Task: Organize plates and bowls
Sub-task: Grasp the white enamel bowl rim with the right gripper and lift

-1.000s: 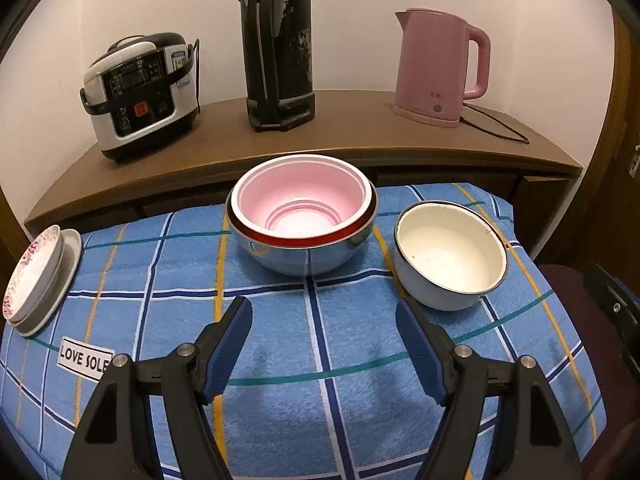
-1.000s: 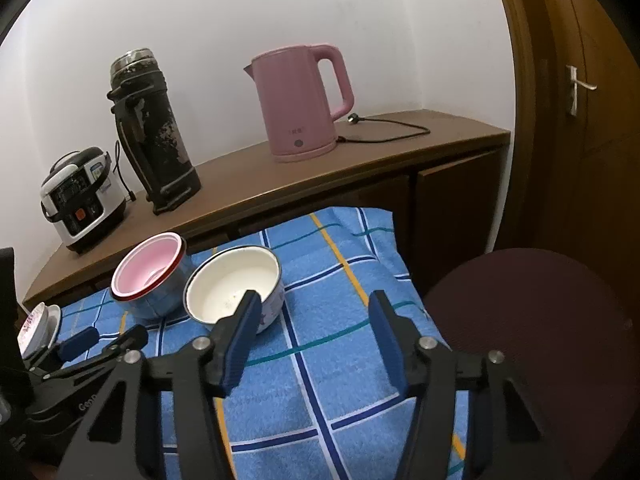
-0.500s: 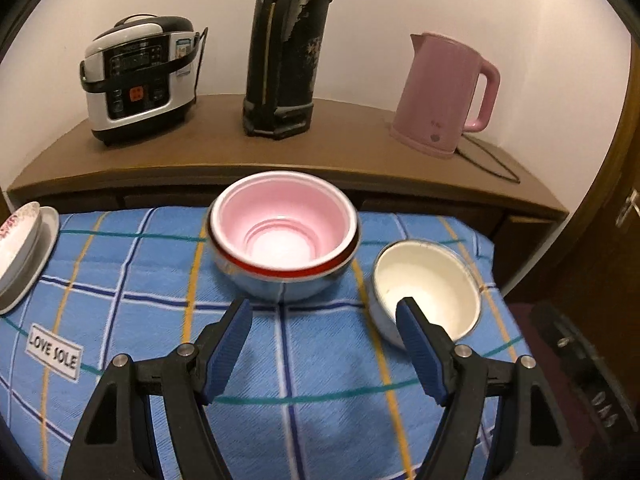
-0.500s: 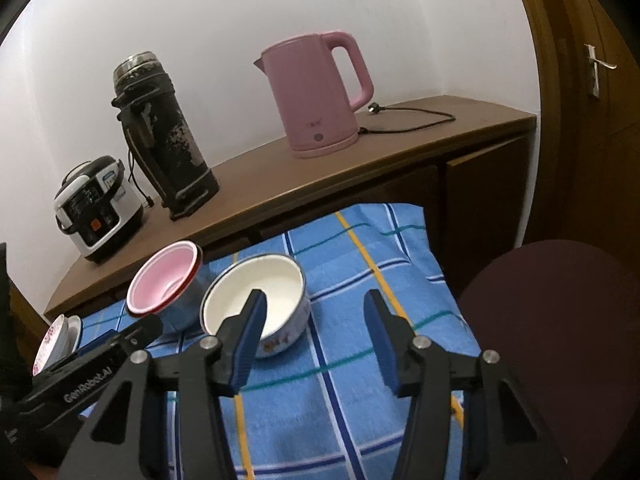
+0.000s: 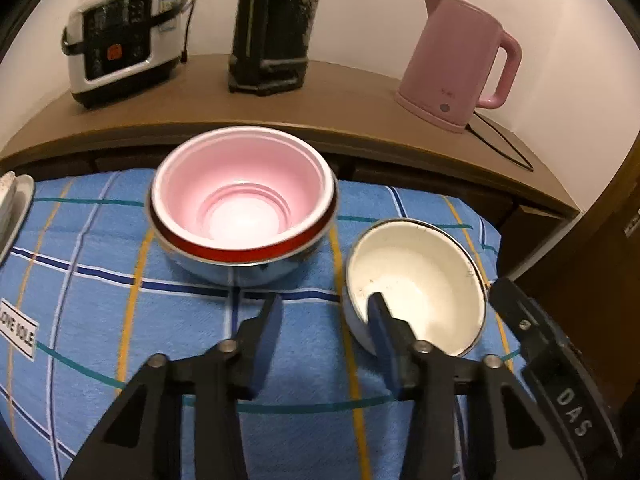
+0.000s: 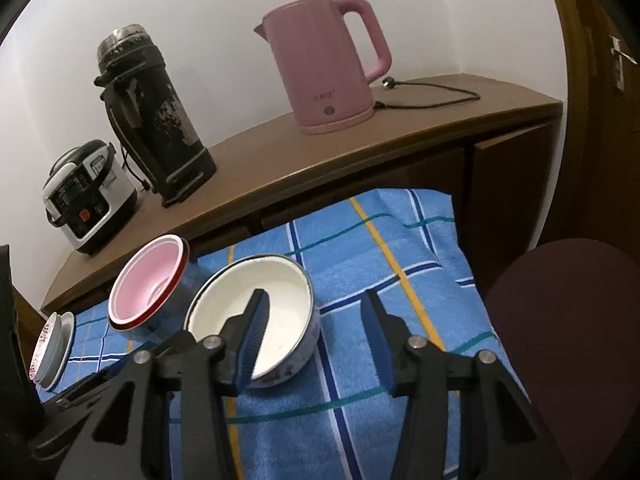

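Note:
A white enamel bowl (image 5: 424, 276) (image 6: 280, 300) stands on the blue checked cloth (image 5: 100, 320), right of a steel bowl with a pink inside (image 5: 240, 204) (image 6: 148, 284). My left gripper (image 5: 326, 320) straddles the white bowl's near left wall, one finger over the inside and one outside. Its jaws are closing and the pads are clear of the wall. My right gripper (image 6: 314, 316) straddles the bowl's right wall in the same way, jaws also closing without touching. A stack of small plates (image 5: 16, 204) (image 6: 52, 344) lies at the cloth's left edge.
Behind the cloth a wooden counter (image 5: 340, 92) carries a rice cooker (image 5: 120, 36), a tall black flask (image 5: 276, 24) and a pink kettle (image 5: 456, 64) with its cord. A dark red round stool (image 6: 568, 340) stands at the right, beside a wooden door (image 6: 600, 40).
Both grippers have moved forward and down onto the white bowl. The left jaws have narrowed a lot, the right jaws slightly. The bowls and plates have stayed in place.

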Tool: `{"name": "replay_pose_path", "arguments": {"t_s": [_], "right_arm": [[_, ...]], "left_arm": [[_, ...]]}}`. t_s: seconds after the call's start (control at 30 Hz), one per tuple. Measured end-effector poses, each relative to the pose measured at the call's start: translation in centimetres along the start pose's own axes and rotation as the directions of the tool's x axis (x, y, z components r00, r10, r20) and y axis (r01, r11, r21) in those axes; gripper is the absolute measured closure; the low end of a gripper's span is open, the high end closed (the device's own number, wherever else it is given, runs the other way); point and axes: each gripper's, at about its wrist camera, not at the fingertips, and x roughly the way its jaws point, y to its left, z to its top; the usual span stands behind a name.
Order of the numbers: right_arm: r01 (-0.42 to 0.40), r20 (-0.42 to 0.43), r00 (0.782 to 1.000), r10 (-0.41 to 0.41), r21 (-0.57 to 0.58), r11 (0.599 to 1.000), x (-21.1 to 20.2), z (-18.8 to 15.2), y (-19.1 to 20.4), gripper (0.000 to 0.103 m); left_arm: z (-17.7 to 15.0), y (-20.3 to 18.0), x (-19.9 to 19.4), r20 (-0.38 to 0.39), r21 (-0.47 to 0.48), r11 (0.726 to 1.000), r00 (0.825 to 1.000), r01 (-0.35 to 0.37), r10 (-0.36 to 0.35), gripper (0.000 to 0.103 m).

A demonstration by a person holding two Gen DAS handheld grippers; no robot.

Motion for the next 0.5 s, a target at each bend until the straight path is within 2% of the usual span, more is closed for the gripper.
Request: {"name": "replay_pose_path", "arguments": {"t_s": [0.17, 0.3, 0.5], "right_arm": [[-0.008, -0.037, 0.999, 0.007, -0.007, 1.000, 1.4, 0.1, 0.4, 0.065], [-0.001, -0.062, 0.998, 0.001, -0.010, 1.000, 2.3, 0.0, 0.4, 0.078], [-0.014, -0.105, 0.994, 0.016, 0.015, 1.000, 3.5, -0.2, -0.2, 0.087]], "left_arm": [[0.2, -0.5, 0.8, -0.008, 0.005, 1.000, 1.000, -0.004, 0.004, 0.068], [0.4, -0.5, 1.5, -0.019, -0.011, 1.000, 1.000, 0.020, -0.020, 0.078], [0.6, -0.8, 2.0, -0.015, 0.003, 0.999, 0.999, 0.034, -0.034, 0.088]]}}
